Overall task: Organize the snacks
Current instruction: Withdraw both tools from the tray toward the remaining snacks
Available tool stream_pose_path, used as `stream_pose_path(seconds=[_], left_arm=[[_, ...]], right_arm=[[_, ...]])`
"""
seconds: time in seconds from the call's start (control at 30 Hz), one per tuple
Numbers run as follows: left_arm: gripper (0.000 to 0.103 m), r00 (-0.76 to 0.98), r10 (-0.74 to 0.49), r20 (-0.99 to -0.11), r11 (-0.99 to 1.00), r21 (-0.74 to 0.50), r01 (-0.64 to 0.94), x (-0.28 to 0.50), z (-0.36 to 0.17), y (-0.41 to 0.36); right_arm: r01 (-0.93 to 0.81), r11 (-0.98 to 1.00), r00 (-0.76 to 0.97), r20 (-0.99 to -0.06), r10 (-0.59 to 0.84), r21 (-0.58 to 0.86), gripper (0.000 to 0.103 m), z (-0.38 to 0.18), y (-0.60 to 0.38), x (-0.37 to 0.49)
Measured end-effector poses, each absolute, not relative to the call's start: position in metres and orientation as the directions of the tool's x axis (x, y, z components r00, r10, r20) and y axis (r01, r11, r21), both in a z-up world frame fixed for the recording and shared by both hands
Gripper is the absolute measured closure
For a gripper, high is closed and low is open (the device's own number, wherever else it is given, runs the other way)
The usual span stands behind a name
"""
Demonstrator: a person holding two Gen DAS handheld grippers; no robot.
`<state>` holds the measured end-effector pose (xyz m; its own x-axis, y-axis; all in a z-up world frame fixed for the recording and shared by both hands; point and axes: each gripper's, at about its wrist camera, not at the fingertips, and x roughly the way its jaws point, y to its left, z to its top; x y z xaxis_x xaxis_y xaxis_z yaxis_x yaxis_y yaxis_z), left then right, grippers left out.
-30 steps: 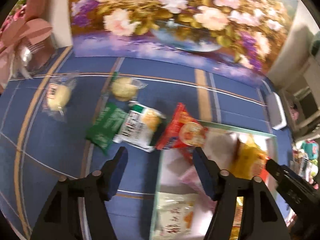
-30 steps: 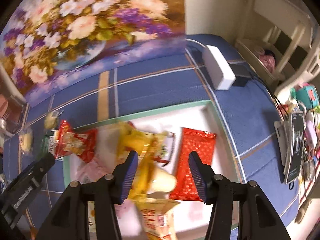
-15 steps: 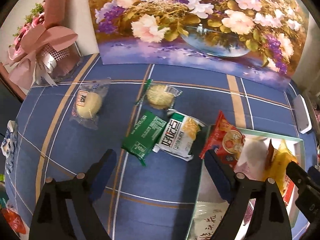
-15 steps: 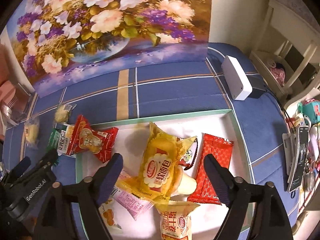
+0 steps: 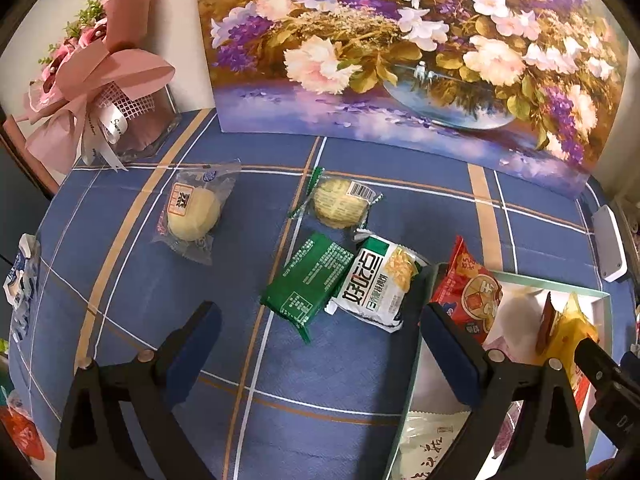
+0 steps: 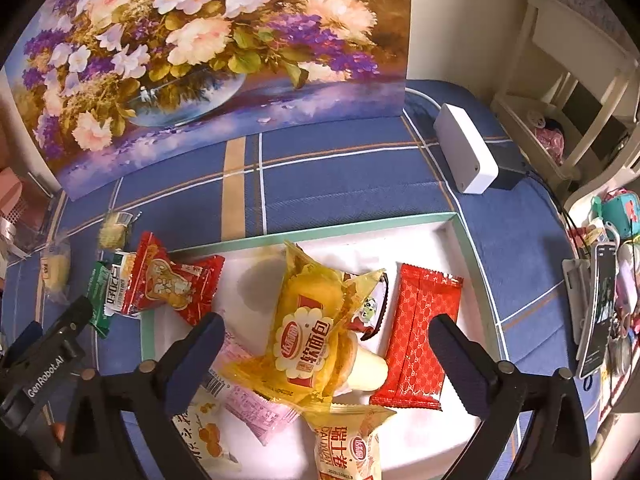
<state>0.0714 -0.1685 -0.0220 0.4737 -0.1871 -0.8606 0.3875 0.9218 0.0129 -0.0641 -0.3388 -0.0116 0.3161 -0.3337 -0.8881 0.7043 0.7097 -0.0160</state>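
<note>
Collecting snacks into the white tray (image 6: 448,232), judging by the pile: yellow bread pack (image 6: 308,332) topmost, red packet (image 6: 420,336) flat beside it. Right gripper (image 6: 324,356) hovers over these, jaws spread, empty. Left gripper (image 5: 320,344), likewise spread and empty, faces strays on the blue cloth (image 5: 360,364): green packet (image 5: 308,284), white-green pack (image 5: 380,284), two wrapped cakes beyond.

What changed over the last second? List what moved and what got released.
The right gripper opened wide and let go of the yellow bread packet, which now lies in the tray. The left gripper pulled back from the tray's edge to above the green packet and white packet, jaws open. The snacks on the cloth stayed put.
</note>
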Motion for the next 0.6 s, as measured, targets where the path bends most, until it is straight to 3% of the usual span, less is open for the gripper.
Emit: stream_pose_path(seconds=[0.6], left_arm=[[0.003, 0.559, -0.206, -0.803, 0.937, 0.003, 0.350, 0.093, 0.003, -0.132]], right_arm=[[0.636, 0.768, 0.466, -0.832, -0.302, 0.078, 0.000, 0.002, -0.306, -0.039]])
